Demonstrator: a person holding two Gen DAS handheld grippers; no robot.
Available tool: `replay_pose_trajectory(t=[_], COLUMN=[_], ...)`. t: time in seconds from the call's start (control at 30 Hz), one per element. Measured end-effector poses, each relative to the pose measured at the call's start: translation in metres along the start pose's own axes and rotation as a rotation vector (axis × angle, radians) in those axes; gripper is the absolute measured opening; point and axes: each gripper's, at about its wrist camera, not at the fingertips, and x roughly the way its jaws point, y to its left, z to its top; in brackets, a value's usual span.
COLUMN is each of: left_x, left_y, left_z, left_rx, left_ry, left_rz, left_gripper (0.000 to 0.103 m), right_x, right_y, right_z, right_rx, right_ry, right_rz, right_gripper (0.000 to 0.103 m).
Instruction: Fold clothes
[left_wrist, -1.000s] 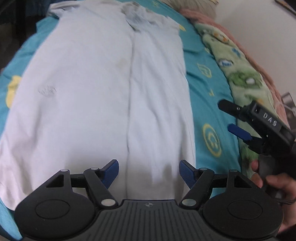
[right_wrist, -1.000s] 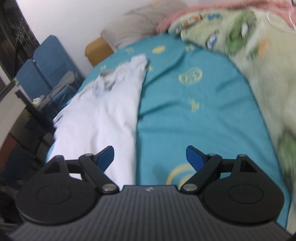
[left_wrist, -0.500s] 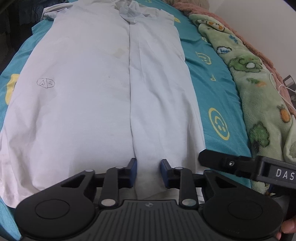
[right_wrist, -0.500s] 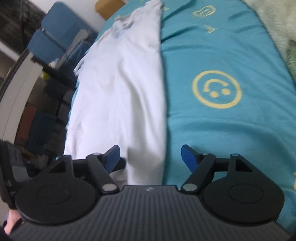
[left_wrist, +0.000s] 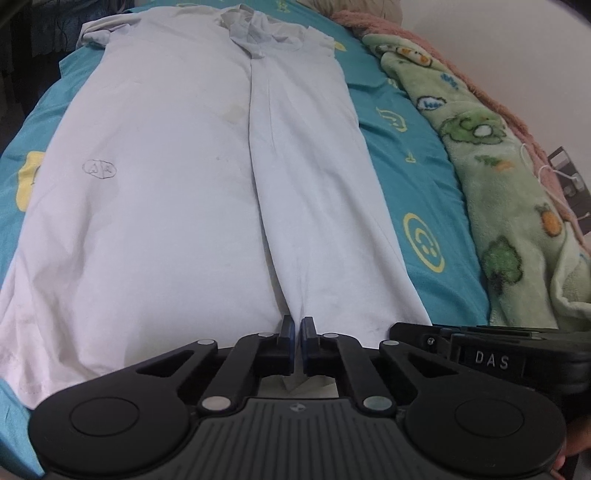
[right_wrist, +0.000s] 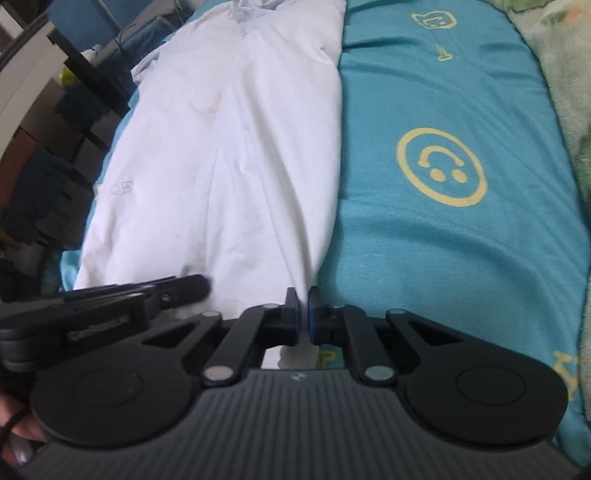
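White cloth fills most of both views: a shirt lies flat on the teal bedsheet, collar at the far end and hem nearest the cameras. Its right part is folded over lengthwise, so a straight edge runs down the middle from the collar to the hem. A small drawn emblem sits on the left part of the cloth.

The left gripper is at the hem, right where that middle edge ends. Its blue-padded fingers are drawn nearly together with only a thin slit between them, and the cloth of the hem runs into that slit; a bit of white fabric shows behind them, so they appear to be pinching the hem.

The right gripper is at the hem's right corner, where the shirt's folded side edge meets the sheet. Its fingers are likewise closed to a narrow gap with white cloth between them. The two tools sit just beside each other along the hem.

A green fleece blanket with cartoon prints lies along the bed's right side, well apart from the shirt, and a yellow smiley print marks the sheet between them.
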Motion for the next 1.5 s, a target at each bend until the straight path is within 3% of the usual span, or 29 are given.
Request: replay_pose_trajectory(t=[0.17, 0.4, 0.53, 0.6, 0.67, 0.73, 0.77, 0.8, 0.83, 0.87, 0.97, 1.27, 1.5], left_x=[-0.010, -0.013, -0.030, -0.039, -0.050, -0.059, -0.063, -0.067, -0.071, -0.078, -0.083, -0.097, -0.109], left_y=[0.000, 0.003, 0.002, -0.006, -0.018, -0.029, -0.032, -0.035, -0.038, -0.040, -0.047, -0.048, -0.051], left_z=[-0.010, -0.016, -0.017, -0.016, -0.016, -0.017, -0.018, -0.018, -0.019, -0.021, -0.021, -0.018, 0.007], left_rx=[0.021, 0.034, 0.048, 0.088, 0.141, 0.182, 0.185, 0.188, 0.191, 0.187, 0.180, 0.147, 0.112], left_ry=[0.021, 0.038, -0.020, -0.063, -0.114, -0.180, -0.210, -0.239, -0.269, -0.295, -0.363, -0.493, -0.547], left_rz=[0.010, 0.067, 0.104, 0.120, 0.137, 0.149, 0.149, 0.149, 0.149, 0.148, 0.153, 0.190, 0.202], left_gripper=[0.003, 0.006, 0.045, 0.053, 0.073, 0.084, 0.085, 0.086, 0.090, 0.094, 0.103, 0.103, 0.103], right_x=[-0.017, -0.010, -0.025, -0.035, -0.046, -0.055, -0.060, -0.065, -0.070, -0.075, -0.089, -0.116, -0.123], right_y=[-0.006, 0.001, -0.001, -0.001, 0.000, -0.001, -0.001, -0.001, -0.001, 0.000, 0.002, 0.006, 0.001], right_z=[-0.001, -0.003, -0.006, -0.008, -0.009, -0.010, -0.011, -0.012, -0.014, -0.015, -0.019, -0.033, -0.033], right_rx=[-0.004, -0.048, -0.034, -0.036, -0.041, -0.041, -0.040, -0.040, -0.041, -0.042, -0.064, -0.120, -0.132], right_ry=[-0.005, -0.005, -0.077, -0.132, -0.200, -0.262, -0.292, -0.328, -0.366, -0.405, -0.504, -0.726, -0.830], right_rz=[0.025, -0.029, -0.025, -0.044, -0.061, -0.076, -0.084, -0.086, -0.085, -0.084, -0.092, -0.075, -0.086], right_gripper=[0.006, 0.007, 0.009, 0.009, 0.009, 0.014, 0.034, 0.070, 0.085, 0.093, 0.093, 0.093, 0.093])
